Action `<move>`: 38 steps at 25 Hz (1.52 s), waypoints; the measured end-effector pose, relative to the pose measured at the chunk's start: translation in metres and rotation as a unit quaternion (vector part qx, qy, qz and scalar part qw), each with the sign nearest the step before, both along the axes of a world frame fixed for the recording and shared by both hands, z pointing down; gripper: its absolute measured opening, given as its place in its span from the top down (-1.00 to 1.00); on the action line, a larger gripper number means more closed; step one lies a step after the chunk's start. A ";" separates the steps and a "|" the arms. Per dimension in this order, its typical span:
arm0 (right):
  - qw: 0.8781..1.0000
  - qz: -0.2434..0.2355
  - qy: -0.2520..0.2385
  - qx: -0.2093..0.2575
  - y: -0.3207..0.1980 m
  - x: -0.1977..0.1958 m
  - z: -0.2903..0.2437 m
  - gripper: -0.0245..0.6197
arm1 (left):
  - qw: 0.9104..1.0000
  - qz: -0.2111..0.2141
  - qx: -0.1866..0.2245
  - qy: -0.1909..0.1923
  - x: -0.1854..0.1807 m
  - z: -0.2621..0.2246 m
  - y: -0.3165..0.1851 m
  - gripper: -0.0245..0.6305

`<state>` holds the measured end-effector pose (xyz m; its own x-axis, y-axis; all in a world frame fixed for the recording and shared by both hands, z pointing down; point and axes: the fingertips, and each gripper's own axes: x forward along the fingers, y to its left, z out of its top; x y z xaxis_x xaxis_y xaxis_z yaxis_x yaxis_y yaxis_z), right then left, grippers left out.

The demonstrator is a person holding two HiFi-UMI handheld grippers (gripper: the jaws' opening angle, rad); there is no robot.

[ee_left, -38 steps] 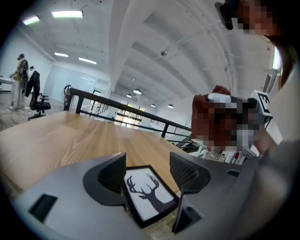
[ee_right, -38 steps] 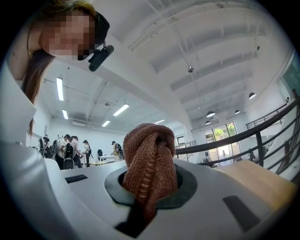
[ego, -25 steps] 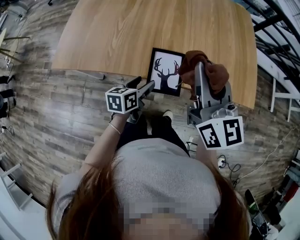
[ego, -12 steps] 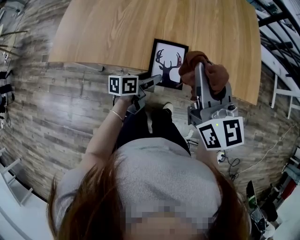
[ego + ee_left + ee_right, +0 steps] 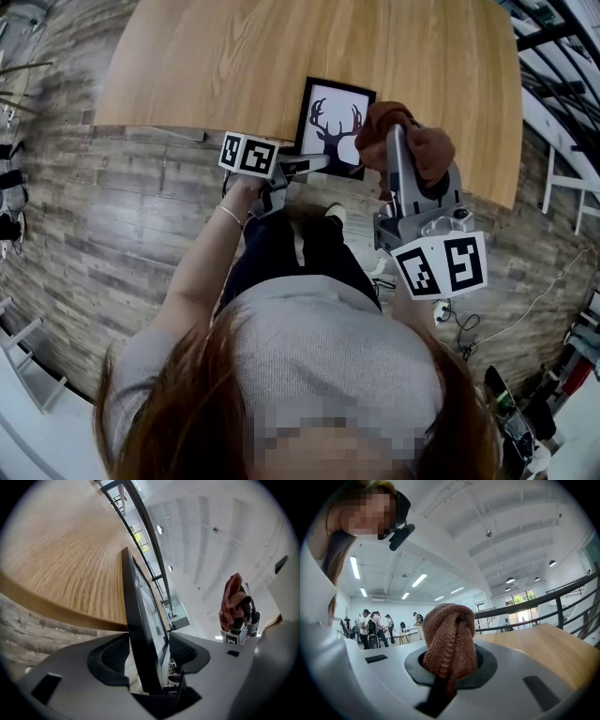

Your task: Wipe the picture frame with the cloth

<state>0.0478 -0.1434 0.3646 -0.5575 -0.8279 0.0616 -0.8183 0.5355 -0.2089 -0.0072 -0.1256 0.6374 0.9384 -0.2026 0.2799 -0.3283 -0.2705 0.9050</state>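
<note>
A black picture frame (image 5: 335, 125) with a deer silhouette on white is held tilted over the near edge of the wooden table (image 5: 281, 56). My left gripper (image 5: 314, 165) is shut on the frame's lower left edge; in the left gripper view the frame (image 5: 138, 634) stands edge-on between the jaws. My right gripper (image 5: 392, 131) is shut on a brown knitted cloth (image 5: 412, 141), which sits just right of the frame at its right edge. In the right gripper view the cloth (image 5: 449, 641) bulges up between the jaws.
The table's front edge runs below the frame, with wood-plank floor (image 5: 112, 216) under it. A railing (image 5: 562, 56) is at the right. Several people (image 5: 370, 625) stand far off in the hall.
My left gripper has turned and shifted right, its marker cube tipping, and the frame now stands a little higher and more upright. The right gripper with the cloth has barely moved.
</note>
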 end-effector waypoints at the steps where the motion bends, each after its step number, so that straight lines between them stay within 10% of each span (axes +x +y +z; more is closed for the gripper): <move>1: 1.000 -0.001 0.000 -0.001 0.000 -0.001 0.001 0.78 | 1.000 0.005 -0.004 0.011 0.002 0.000 -0.001 0.10; 10: 1.000 -0.005 0.011 -0.013 -0.006 0.000 0.016 0.78 | 0.988 0.062 -0.049 0.131 0.027 -0.009 0.003 0.11; 21: 0.999 -0.008 0.022 -0.023 -0.009 -0.008 0.027 0.78 | 0.987 0.066 -0.045 0.136 0.026 -0.009 0.000 0.60; 29: 1.000 -0.005 0.018 -0.016 -0.008 0.011 0.020 0.78 | 0.974 0.045 -0.049 0.216 0.041 -0.037 0.011 0.79; 38: 1.000 0.003 -0.004 0.019 -0.004 0.021 -0.011 0.78 | 0.976 0.019 0.058 0.209 0.026 -0.093 -0.006 0.83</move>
